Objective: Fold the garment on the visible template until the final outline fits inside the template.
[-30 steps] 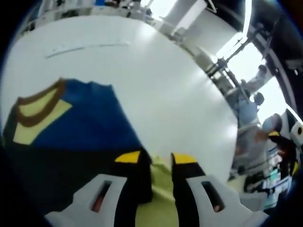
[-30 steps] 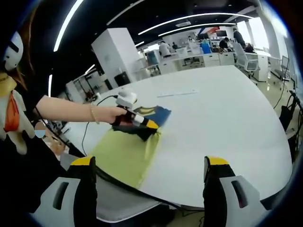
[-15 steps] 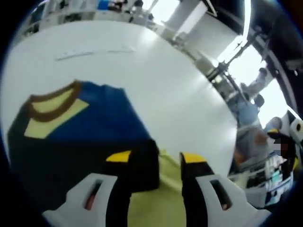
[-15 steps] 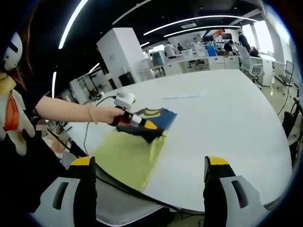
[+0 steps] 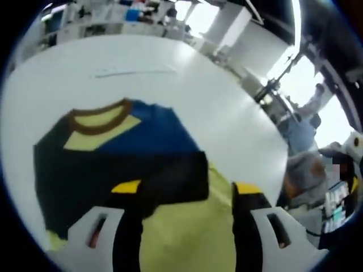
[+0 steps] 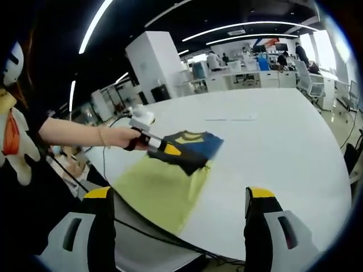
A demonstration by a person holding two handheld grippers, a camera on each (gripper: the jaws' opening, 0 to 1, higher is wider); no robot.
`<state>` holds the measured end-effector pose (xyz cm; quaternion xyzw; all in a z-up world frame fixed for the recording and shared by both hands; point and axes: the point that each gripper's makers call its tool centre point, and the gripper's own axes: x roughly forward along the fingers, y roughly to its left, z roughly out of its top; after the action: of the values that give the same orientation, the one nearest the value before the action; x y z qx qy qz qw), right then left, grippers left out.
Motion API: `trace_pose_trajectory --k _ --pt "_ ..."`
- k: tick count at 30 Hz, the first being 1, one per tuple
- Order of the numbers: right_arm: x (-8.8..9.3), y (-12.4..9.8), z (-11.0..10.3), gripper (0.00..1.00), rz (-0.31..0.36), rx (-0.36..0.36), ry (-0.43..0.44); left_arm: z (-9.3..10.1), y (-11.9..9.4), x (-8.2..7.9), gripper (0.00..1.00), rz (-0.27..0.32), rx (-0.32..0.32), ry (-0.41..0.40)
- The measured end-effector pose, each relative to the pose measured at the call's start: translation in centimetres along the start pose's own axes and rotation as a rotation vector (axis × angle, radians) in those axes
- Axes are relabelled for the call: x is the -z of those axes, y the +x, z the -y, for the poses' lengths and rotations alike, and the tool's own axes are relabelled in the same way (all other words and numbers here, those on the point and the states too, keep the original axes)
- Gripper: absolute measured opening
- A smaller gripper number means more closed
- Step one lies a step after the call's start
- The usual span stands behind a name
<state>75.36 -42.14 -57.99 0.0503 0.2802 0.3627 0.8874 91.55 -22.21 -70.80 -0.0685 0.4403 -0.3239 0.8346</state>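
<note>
The white bench (image 6: 283, 141) runs wide and round through the middle of the right gripper view, and behind it an office shows: a white block-shaped pillar (image 6: 150, 65) at upper centre, desks and seated people along the top right, light strips across the dark ceiling. A thin pale strip (image 6: 231, 119) lies on the bench beyond the garment, well apart from it. A person's bare forearm with a bracelet (image 6: 102, 136) comes in from the left edge.

The garment (image 5: 122, 153) — a dark blue shirt with a brown collar and a yellow patch below it — lies in the middle left of the left gripper view, folded over, its near edge resting on the yellow-green template (image 5: 187, 238) that spreads toward the bottom of the frame. In the right gripper view the garment (image 6: 190, 147) sits at the far end of the template (image 6: 161, 190), left of centre.

The left tool (image 5: 184, 192) has its yellow-tipped jaws well apart, one over the dark cloth and one over the template, gripping nothing I can make out; the jaws hide the garment's near edge. In the right gripper view the same left tool (image 6: 161, 147) touches the garment's left side.

The right tool (image 6: 178, 198) hangs at the bottom of its own view, jaws wide apart — off the bench edge, holding nothing. A dark cable (image 6: 142, 229) crosses between them.
</note>
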Motion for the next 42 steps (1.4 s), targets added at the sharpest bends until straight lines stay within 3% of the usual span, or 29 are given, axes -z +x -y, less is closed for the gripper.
trace_pose_trajectory --k 6,12,17,22,42 --pt "-0.6 1.1 -1.0 0.96 0.004 -0.026 -0.016 -1.2 -3.4 0.8 0.70 0.033 -0.012 0.000" --pt "-0.8 2.4 -1.8 0.96 -0.007 -0.051 -0.031 -2.6 -8.0 1.8 0.86 0.098 -0.033 -0.037" --pt "-0.9 3.0 -2.3 0.96 -0.015 -0.065 -0.041 -3.8 -11.4 2.7 0.92 0.153 -0.051 -0.072" --pt "-0.8 3.4 -2.7 0.95 -0.026 -0.074 -0.050 -4.4 -14.2 3.9 0.99 0.158 -0.076 -0.050" --pt "-0.5 2.8 -3.5 0.95 -0.039 -0.072 -0.064 -3.4 -23.9 6.5 1.00 0.226 -0.103 -0.032"
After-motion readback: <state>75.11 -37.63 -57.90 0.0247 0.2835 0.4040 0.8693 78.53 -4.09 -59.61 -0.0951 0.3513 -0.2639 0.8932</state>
